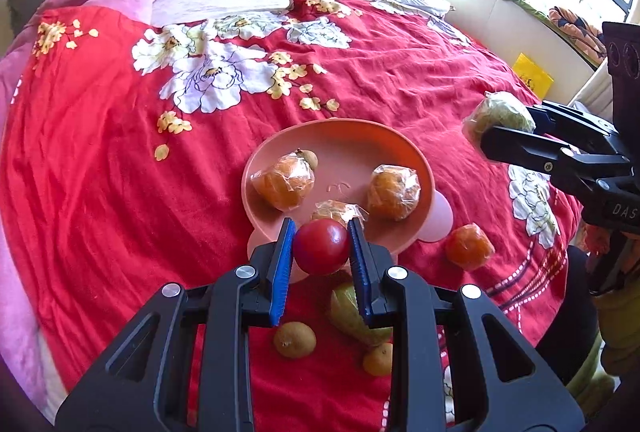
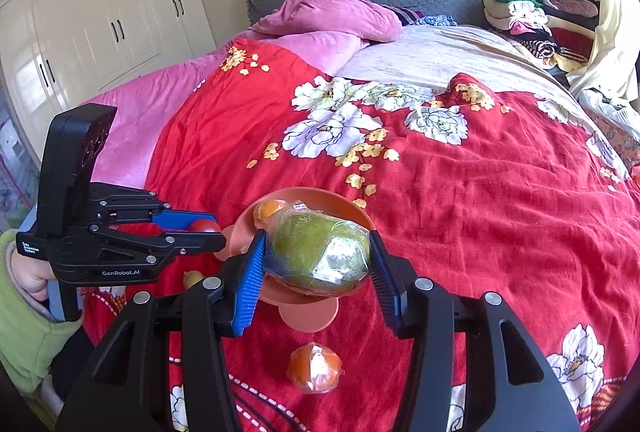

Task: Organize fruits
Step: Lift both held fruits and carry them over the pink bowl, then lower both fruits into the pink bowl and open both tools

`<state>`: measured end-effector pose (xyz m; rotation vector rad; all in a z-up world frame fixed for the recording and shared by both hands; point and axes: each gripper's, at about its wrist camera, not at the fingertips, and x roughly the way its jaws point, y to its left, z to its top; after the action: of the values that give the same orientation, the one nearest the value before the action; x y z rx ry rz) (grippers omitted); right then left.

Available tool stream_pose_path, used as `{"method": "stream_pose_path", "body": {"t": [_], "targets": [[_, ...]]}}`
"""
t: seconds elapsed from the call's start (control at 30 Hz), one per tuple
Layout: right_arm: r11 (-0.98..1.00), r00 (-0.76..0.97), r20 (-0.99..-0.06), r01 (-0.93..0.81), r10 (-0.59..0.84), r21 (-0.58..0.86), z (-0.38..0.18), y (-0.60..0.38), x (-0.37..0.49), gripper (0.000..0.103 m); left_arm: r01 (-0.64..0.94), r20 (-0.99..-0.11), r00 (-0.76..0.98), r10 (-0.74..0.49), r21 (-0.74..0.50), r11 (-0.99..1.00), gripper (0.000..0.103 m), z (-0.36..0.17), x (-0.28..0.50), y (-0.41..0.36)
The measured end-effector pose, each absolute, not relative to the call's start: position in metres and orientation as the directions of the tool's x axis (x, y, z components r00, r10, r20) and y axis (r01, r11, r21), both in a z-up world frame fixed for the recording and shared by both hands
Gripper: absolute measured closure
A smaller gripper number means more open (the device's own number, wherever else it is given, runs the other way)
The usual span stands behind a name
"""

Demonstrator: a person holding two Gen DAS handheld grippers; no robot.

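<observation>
Transport step: left tool (image 1: 321, 246) pinches red fruit (image 1: 321, 247), right tool (image 2: 318, 258) pinches wrapped green fruit (image 2: 316, 252) (both airborne). Next: release over plate (image 1: 340, 139).

My left claw (image 1: 321, 246) sits over the near rim of the plate (image 1: 340, 135), with the tomato (image 1: 321, 247) between its pads. On the plate I see three wrapped oranges (image 1: 394, 191), one to the left, one to the right, one just behind the tomato. Right of the plate a fourth wrapped orange (image 2: 315, 368) lies on the bed (image 2: 480, 211). Under my left claw, nearer me, lie a pear (image 1: 352, 312) and two small fruits (image 1: 295, 339). My right claw (image 2: 318, 252) holds a wrapped fruit (image 2: 316, 252) over the plate's right side
</observation>
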<state>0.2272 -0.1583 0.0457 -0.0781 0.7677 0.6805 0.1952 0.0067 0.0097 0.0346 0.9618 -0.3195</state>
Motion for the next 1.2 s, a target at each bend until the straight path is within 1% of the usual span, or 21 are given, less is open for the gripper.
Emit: {"method": "stream_pose_path", "body": {"t": [0.23,0.63,1.2], "targets": [[0.785,0.502,-0.683,-0.594,0.531,0.173,0.035,-0.149,0.242,0.055,0.263,-0.816,0.529,-0.231,-0.101,0.959,0.084,-0.002,0.205,0.009],[0.775,0.475,-0.705,-0.609,0.526,0.168,0.021,-0.132,0.262,0.055,0.24,-0.814,0.529,-0.241,-0.128,0.962,0.083,-0.013,0.218,0.013],[0.773,0.441,-0.759,-0.622,0.479,0.126,-0.009,-0.106,0.287,0.055,0.24,-0.805,0.535,-0.256,-0.146,0.96,0.083,-0.019,0.226,0.017]]}}
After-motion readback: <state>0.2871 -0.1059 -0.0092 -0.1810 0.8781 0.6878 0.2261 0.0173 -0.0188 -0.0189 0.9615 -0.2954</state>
